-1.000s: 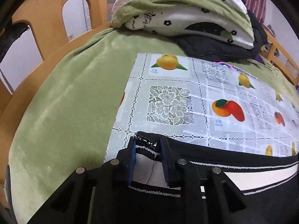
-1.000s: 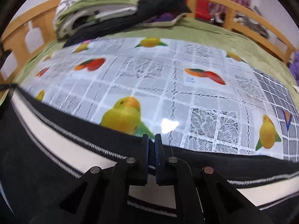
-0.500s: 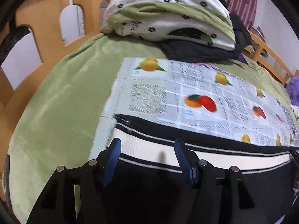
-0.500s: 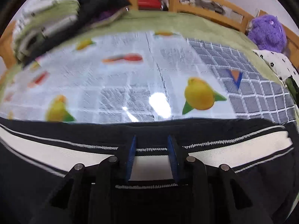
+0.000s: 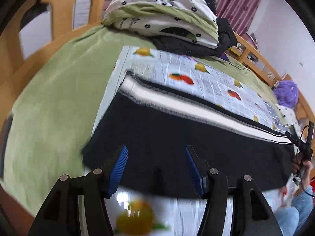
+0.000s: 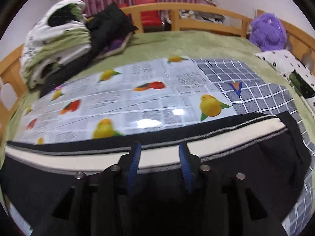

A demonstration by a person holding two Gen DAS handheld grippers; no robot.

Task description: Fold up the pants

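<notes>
Black pants [image 5: 177, 137] with a white side stripe [image 6: 122, 157] lie folded lengthwise on the fruit-print mat [image 6: 137, 102] spread over the green bed [image 5: 55, 102]. Left claw [image 5: 156, 165] stands apart and empty above the dark cloth near the edge closest to the camera; right claw [image 6: 158, 161] is opening over the stripe, with nothing pinched between its pads. To do the next fold well, I judge both claws should grip 1 end of the long strip at its 2 corners, taking all layers together, and carry it level toward the other end so the edges line up.
</notes>
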